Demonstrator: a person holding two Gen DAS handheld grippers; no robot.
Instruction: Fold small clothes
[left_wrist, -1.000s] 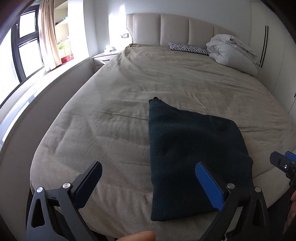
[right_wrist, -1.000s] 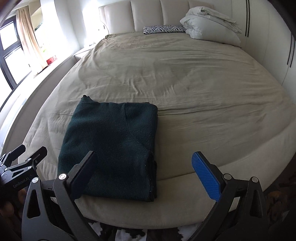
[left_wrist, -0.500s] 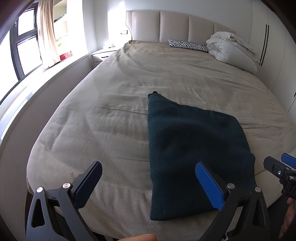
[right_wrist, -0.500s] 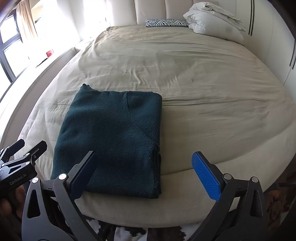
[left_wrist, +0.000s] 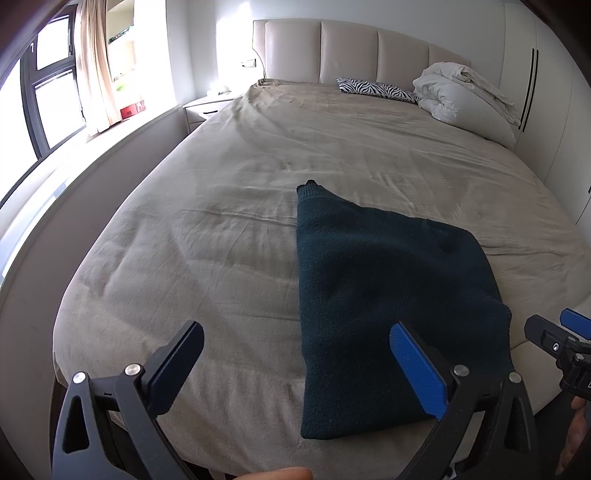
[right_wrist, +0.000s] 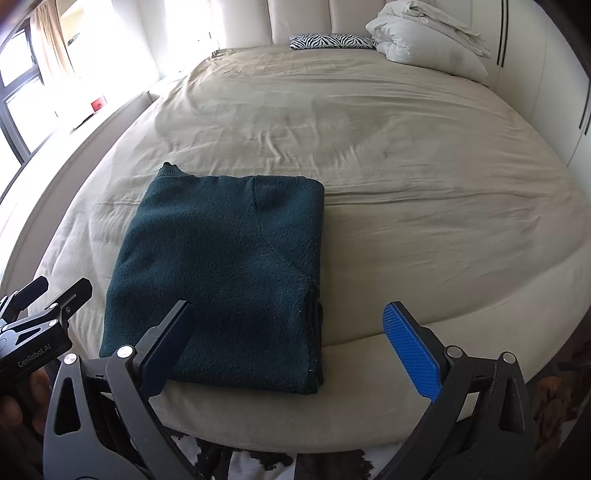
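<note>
Here, in the left wrist view, the left tool (left_wrist: 295, 363) fills the lower part of the frame with its two fingers spread wide apart and nothing between them; the left finger is black, the right finger (left_wrist: 417, 373) carries a blue pad. A dark green sweater (left_wrist: 388, 295) lies folded into a rough rectangle on the bed (left_wrist: 184, 258), right of centre, its near edge close to the foot of the mattress and one small corner sticking out at its far left. The blue-padded finger overlaps the sweater's lower right part in the picture; whether it touches the cloth cannot be told. At the right edge the tip of the right tool (left_wrist: 554, 338) shows. Far up the bed sit a zebra-print pillow (left_wrist: 376, 88) and a bundled white duvet (left_wrist: 465, 96) against the padded headboard (left_wrist: 351, 48). A window (left_wrist: 48, 85) with a curtain takes the upper left.

In the right wrist view, the right tool (right_wrist: 291, 349) also stands wide open and holds nothing. The sweater (right_wrist: 221, 273) lies left of centre, folded flat, its layered edges showing along the right side. The black finger overlaps its near left corner in the frame. The left tool (right_wrist: 40, 317) appears at the lower left edge, beside the sweater and apart from it.
</note>
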